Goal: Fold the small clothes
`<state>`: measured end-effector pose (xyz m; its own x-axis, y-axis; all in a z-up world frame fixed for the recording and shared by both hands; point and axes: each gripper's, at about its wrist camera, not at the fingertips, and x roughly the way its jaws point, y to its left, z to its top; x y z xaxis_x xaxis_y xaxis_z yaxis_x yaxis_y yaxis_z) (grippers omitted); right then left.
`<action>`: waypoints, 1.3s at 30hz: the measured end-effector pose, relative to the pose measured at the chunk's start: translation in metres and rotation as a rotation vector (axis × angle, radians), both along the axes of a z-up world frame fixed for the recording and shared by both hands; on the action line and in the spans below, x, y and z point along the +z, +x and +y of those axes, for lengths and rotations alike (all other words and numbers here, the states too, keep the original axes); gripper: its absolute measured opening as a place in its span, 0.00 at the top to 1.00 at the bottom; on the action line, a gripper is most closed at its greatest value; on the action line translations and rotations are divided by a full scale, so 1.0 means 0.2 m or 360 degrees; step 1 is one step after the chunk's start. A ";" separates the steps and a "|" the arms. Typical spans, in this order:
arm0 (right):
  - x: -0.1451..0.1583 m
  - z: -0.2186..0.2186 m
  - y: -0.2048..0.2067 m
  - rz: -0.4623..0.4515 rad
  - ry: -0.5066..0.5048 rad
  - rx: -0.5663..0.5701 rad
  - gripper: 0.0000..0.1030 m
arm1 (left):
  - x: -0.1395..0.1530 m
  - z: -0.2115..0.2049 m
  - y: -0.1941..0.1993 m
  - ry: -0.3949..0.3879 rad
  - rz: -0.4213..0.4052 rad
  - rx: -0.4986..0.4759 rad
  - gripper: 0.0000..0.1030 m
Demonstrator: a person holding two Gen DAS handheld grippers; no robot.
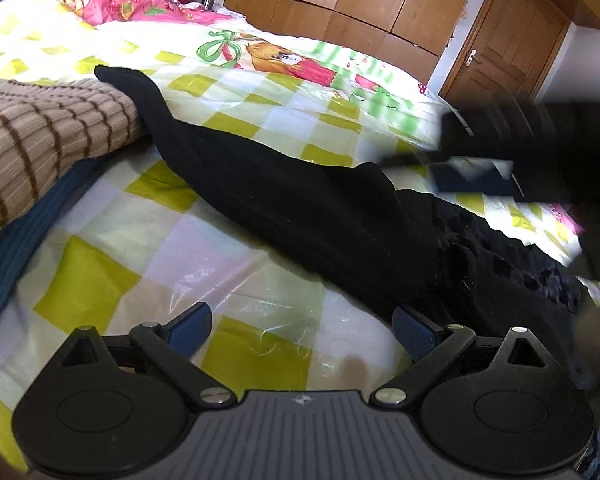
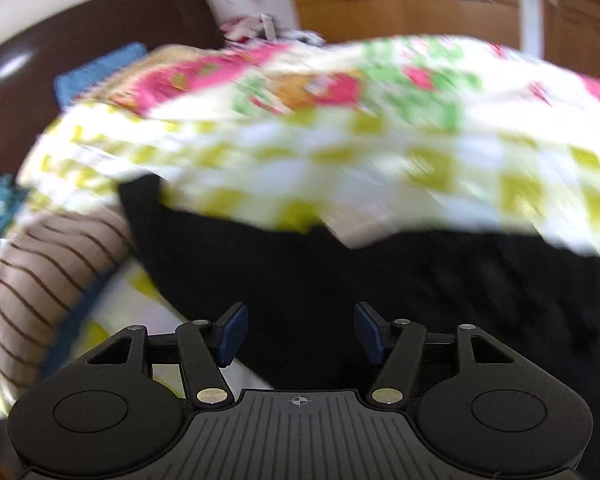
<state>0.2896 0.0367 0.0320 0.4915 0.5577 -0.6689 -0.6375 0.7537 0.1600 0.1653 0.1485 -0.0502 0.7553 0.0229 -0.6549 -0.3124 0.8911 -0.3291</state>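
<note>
A black garment [image 1: 300,196] lies stretched across the checked bedspread [image 1: 112,248], running from upper left to lower right. My left gripper [image 1: 302,330] is open and empty, low over the bedspread at the garment's near edge. The right gripper shows blurred at the right of the left wrist view [image 1: 472,168], above the garment's right part. In the right wrist view the right gripper [image 2: 298,332] is open and empty just above the black garment [image 2: 380,288]. That view is blurred by motion.
A tan striped knit garment [image 1: 40,136] lies at the left on a blue one [image 1: 32,232]; it also shows in the right wrist view [image 2: 48,260]. A pink quilt [image 1: 140,8] and wooden wardrobes [image 1: 340,4] lie beyond. A door [image 1: 500,44] is at the right.
</note>
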 end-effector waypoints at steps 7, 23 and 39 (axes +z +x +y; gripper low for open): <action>0.05 0.71 0.12 0.0009 -0.0155 0.0349 0.42 | -0.03 0.11 -0.02 -0.0086 -0.0011 0.0129 0.00; -0.05 1.20 0.09 -0.0143 -0.0389 0.0467 0.88 | -0.04 0.23 -0.04 -0.0023 -0.0053 0.0382 0.00; 0.28 0.55 0.10 -0.0018 -0.0008 0.0289 0.62 | 0.05 0.05 0.00 0.0159 -0.0153 0.0367 0.00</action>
